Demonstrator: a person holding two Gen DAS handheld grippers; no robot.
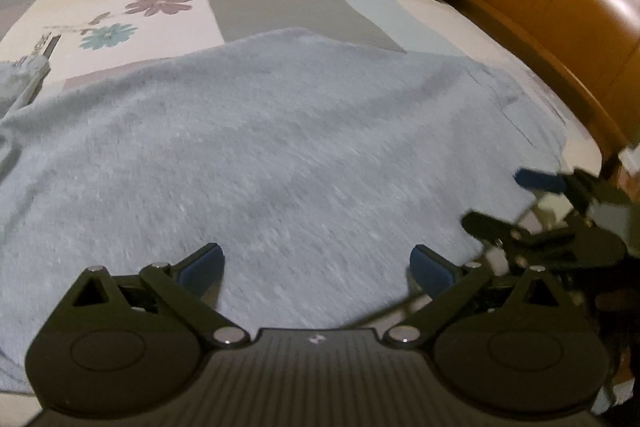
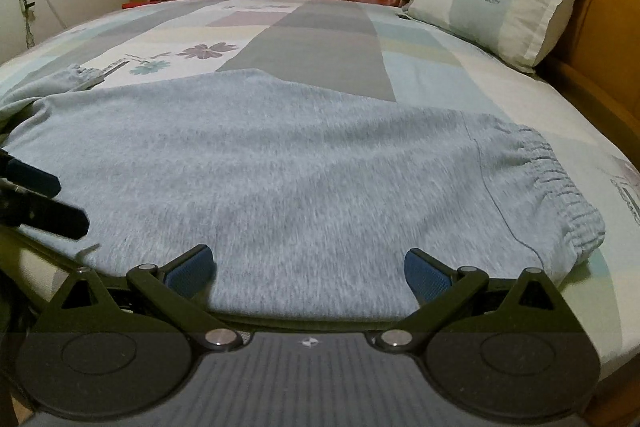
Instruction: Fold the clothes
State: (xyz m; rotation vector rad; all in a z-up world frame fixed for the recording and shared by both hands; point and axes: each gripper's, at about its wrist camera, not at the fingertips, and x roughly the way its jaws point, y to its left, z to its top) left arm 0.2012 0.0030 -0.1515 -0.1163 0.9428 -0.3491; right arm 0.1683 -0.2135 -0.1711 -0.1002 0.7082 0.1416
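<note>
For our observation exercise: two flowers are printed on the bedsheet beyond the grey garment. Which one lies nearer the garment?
The teal flower lies nearer the garment; the purple flower sits farther up the bedsheet.

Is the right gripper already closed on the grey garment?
No, the right gripper is wide open, with the grey garment lying flat between its fingers.
</note>
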